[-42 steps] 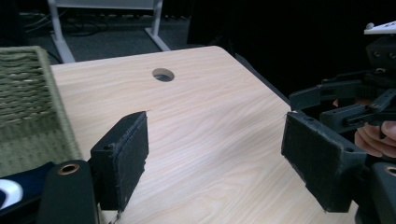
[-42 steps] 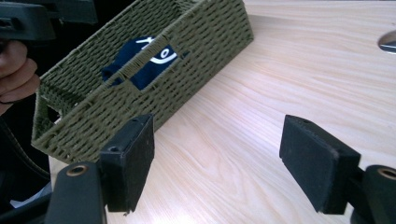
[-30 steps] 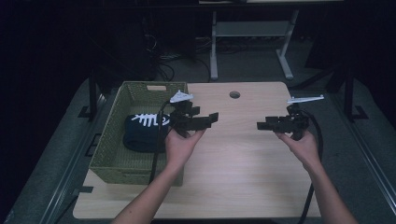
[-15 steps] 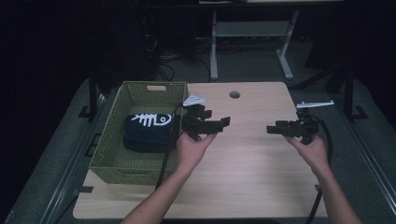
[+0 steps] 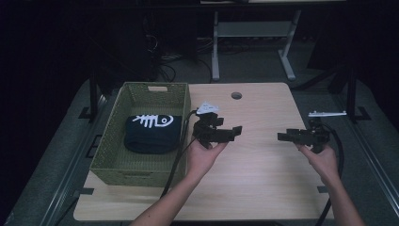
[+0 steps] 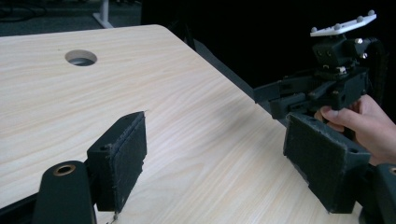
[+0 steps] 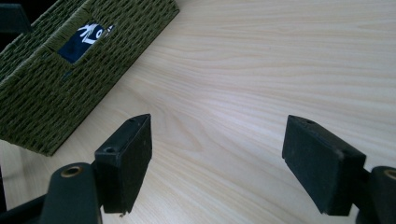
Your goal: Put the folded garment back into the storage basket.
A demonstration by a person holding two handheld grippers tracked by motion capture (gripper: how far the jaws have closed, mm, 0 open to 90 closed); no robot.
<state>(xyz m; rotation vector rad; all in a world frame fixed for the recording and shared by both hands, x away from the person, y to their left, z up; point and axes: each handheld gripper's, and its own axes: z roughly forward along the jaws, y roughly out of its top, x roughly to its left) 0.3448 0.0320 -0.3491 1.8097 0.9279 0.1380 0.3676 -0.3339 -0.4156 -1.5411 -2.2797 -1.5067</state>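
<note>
High view overhead, far; gripper views low, close; table (image 5: 263,169) shared, dim.

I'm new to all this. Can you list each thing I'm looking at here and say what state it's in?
left gripper: open, holding nothing, above the table.
right gripper: open, holding nothing, above the table.
green basket: upright on the table, no lid.
dark folded cloth: lying in the basket.
table: bare wood.

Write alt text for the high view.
A person's hands hold two open black grippers, the left gripper and right gripper, facing each other above a light wooden table. A green woven basket at left holds a folded dark garment.
</note>
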